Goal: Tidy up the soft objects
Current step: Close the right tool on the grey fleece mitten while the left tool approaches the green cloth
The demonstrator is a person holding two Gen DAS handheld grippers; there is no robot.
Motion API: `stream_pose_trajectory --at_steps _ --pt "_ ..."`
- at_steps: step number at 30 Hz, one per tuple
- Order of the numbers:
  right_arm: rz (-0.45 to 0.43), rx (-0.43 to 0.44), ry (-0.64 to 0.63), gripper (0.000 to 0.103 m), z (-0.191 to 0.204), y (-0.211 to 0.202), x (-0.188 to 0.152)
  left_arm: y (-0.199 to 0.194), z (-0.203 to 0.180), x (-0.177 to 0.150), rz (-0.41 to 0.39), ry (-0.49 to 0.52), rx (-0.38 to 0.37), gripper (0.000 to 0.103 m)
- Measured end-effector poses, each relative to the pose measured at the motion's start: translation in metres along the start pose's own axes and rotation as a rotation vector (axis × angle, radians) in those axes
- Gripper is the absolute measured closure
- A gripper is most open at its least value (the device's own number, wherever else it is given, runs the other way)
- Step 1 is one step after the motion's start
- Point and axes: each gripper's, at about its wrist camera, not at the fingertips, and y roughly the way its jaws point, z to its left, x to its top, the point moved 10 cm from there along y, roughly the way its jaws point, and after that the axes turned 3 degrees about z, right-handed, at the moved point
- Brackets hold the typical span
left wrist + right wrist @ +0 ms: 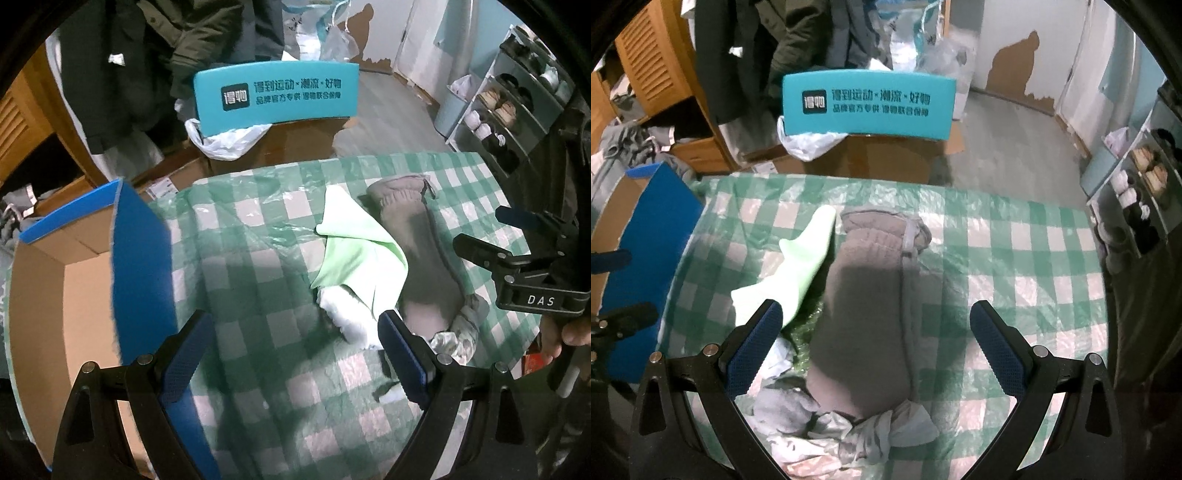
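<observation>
A pile of soft things lies on the green checked tablecloth [258, 236]. A light green cloth [354, 251] drapes over a white fluffy item [351, 317], beside rolled grey trousers [417, 243]. My left gripper [291, 354] hovers open just in front of the pile, its right finger next to the white item. My right gripper [875, 350] is open above the grey trousers [871, 295], with the green cloth [801, 266] by its left finger and crumpled grey-white garments [849, 432] beneath. The right gripper [491, 236] also shows at the right edge of the left wrist view.
An open cardboard box [48, 295] with a blue flap [144, 266] stands left of the table. Behind the table are a teal chair back [277, 96], a white plastic bag [225, 140], hanging dark coats [155, 55] and a shoe rack [517, 103] at right.
</observation>
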Motion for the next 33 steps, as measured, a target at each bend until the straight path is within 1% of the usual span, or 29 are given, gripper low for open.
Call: stream_pose_trajectory --at_steps 9,16,28,29,30,31,33 --pt "0.089 0.030 0.034 0.003 -0.006 0.031 -0.009 0.038 -0.006 0.007 0.059 -0.015 -0.027 0.011" --pt "0.136 0.061 0.036 0.003 0.000 0.053 -0.016 0.052 -0.004 0.012 0.087 -0.038 -0.045 0.011" --pt "0.205 0.040 0.031 0.004 0.004 0.087 -0.026 0.069 -0.002 0.017 0.117 -0.091 -0.093 0.011" --pt "0.207 0.038 0.028 0.004 0.004 0.088 -0.026 0.070 -0.003 0.017 0.119 -0.091 -0.095 0.011" --pt "0.207 0.027 0.022 0.010 0.003 0.089 -0.027 0.071 -0.004 0.018 0.120 -0.090 -0.096 0.011" --pt "0.207 0.022 0.016 0.018 0.002 0.090 -0.028 0.071 -0.006 0.019 0.120 -0.087 -0.100 0.011" --pt "0.210 0.037 0.008 0.028 0.002 0.090 -0.029 0.072 -0.009 0.021 0.120 -0.083 -0.104 0.011"
